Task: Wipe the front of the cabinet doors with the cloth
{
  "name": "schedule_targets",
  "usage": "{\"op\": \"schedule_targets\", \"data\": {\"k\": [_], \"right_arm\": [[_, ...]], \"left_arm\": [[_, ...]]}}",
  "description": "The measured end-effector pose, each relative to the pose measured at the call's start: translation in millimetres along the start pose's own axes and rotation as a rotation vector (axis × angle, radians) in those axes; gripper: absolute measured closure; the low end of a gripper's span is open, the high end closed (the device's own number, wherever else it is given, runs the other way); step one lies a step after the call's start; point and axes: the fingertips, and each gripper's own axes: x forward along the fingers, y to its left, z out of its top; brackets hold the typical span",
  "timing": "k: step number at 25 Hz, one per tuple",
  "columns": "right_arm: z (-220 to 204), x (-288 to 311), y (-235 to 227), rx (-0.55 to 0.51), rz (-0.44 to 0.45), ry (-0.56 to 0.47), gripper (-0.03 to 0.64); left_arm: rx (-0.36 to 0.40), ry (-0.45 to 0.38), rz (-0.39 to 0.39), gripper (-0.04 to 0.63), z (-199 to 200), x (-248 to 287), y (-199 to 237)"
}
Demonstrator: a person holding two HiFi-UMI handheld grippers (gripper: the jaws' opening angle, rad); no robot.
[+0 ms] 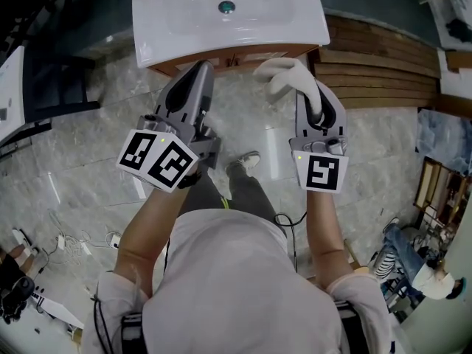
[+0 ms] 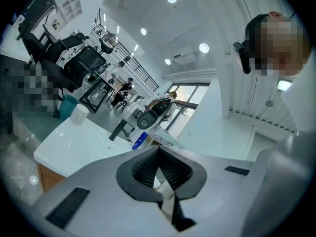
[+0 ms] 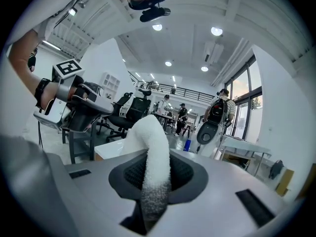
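At left in the head view, left gripper (image 1: 198, 71) points up toward the basin (image 1: 177, 28), tip just short of the cabinet (image 1: 221, 59) front under the rim; contact can't be told. Left gripper view: left gripper (image 2: 159, 152) jaws closed, tips meeting, nothing between the pads, only a thin sliver of background behind them. Past the jaws that view shows the basin (image 2: 74, 142) top with a white cup (image 2: 79, 113) on its far corner and a dark faucet (image 2: 118, 130), and a strip of wood cabinet (image 2: 47, 177) under the near edge. Centre of the head view: the basin is white, with a drain (image 1: 226, 7) in the bowl, and sits on the brown cabinet, only a narrow band of which shows. Right of centre, right gripper (image 1: 310, 102) is held beside the left one, apart from it, also aimed at the cabinet. Its jaws are clamped on the cloth (image 1: 284, 76), white, bunched, sticking out past the tips and curling left, its end just below the basin's front edge by the cabinet; touching or not is unclear. Right gripper view: right gripper (image 3: 157, 159) pads pinch the cloth (image 3: 150, 137), which rises between them and droops left. Far right in the head view, wood planks (image 1: 380, 68) lie on the floor next to the cabinet.
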Motion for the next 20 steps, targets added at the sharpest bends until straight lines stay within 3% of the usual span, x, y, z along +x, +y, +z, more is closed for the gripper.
{"op": "schedule_targets", "data": {"k": [20], "right_arm": [[-5.1, 14.4, -27.5, -0.039, -0.049, -0.019, 0.535]], "left_arm": [[0.02, -0.065, -0.006, 0.578, 12.1, 20.3, 14.6]]}}
